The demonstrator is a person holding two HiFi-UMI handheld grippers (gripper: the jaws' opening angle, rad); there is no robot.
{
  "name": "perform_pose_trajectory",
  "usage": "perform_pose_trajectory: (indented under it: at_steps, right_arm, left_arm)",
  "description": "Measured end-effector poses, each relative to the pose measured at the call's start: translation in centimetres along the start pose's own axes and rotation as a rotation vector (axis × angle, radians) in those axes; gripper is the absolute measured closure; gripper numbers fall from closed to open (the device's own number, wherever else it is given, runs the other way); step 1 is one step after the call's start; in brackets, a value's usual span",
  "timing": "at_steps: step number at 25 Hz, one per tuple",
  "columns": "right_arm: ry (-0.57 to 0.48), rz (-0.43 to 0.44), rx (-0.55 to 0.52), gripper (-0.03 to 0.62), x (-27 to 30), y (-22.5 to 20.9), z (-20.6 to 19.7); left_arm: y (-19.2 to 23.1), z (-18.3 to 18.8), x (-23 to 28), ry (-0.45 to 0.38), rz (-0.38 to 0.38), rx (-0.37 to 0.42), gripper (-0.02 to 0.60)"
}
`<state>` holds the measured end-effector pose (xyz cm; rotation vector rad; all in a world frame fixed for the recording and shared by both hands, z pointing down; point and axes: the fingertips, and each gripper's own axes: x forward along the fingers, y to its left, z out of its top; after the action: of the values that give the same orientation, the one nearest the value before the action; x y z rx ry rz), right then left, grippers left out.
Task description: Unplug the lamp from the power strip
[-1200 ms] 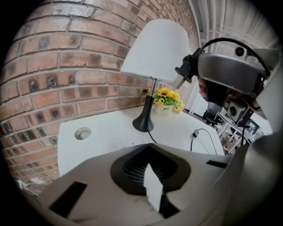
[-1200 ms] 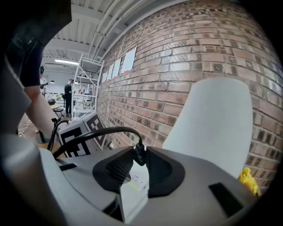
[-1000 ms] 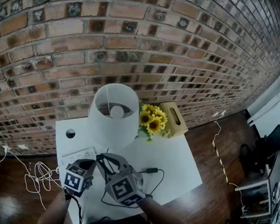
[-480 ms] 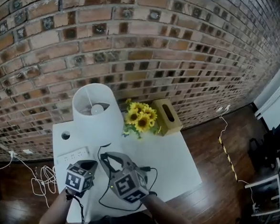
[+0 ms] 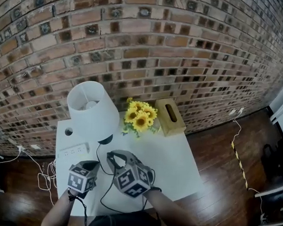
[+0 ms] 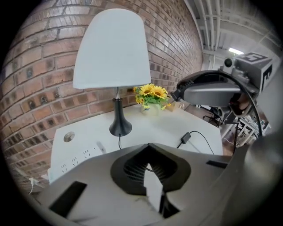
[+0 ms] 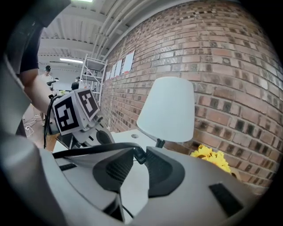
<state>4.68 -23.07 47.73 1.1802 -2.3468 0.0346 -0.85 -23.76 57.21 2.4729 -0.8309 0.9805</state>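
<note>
Lamp plug (image 7: 138, 155) out of power strip (image 5: 73, 150).
Right gripper (image 5: 115, 155) jaws grasp plug mid-frame; left gripper (image 6: 148, 148) jaws clenched, empty.

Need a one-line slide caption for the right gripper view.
Right gripper grips a black plug in front of a white-shaded table lamp and red brick wall.
</note>
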Motion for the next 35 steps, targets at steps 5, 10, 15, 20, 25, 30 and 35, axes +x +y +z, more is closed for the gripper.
perform_pose_trajectory:
  at_steps: [5, 10, 15, 20, 25, 30, 35]
  right_arm:
    - [0.062, 0.018, -0.013, 0.497, 1.0, -1.1, -2.5]
    - [0.125, 0.021, -0.024, 0.497, 2.2, -2.2, -4.4]
    - [0.153, 0.034, -0.029, 0.497, 3.2, -2.8, -5.0]
    - [0.210, 0.030, -0.035, 0.497, 4.4, -3.6, -6.8]
    - [0.293, 0.054, -0.021, 0.497, 5.2, -3.9, -9.0]
    - [0.334, 0.075, -0.012, 0.497, 5.6, -3.8, -10.2]
    - [0.353, 0.079, -0.035, 0.497, 5.9, -4.3, -10.5]
  left_arm:
    - [0.0, -0.3, -0.6, 0.003, 0.052, -0.024, 0.563]
    - [0.6, -0.6, -1.1, 0.008, 0.087, -0.052, 0.563]
    - [1.2, -0.8, -1.2, 0.011, 0.113, -0.075, 0.563]
    - [1.5, -1.3, -1.1, 0.016, 0.126, -0.091, 0.563]
    - [1.9, -1.4, -1.0, 0.024, 0.121, -0.114, 0.563]
    - [2.5, -1.9, -0.9, 0.047, 0.130, -0.125, 0.563]
    - [2.4, -1.7, -0.4, 0.051, 0.117, -0.128, 0.563]
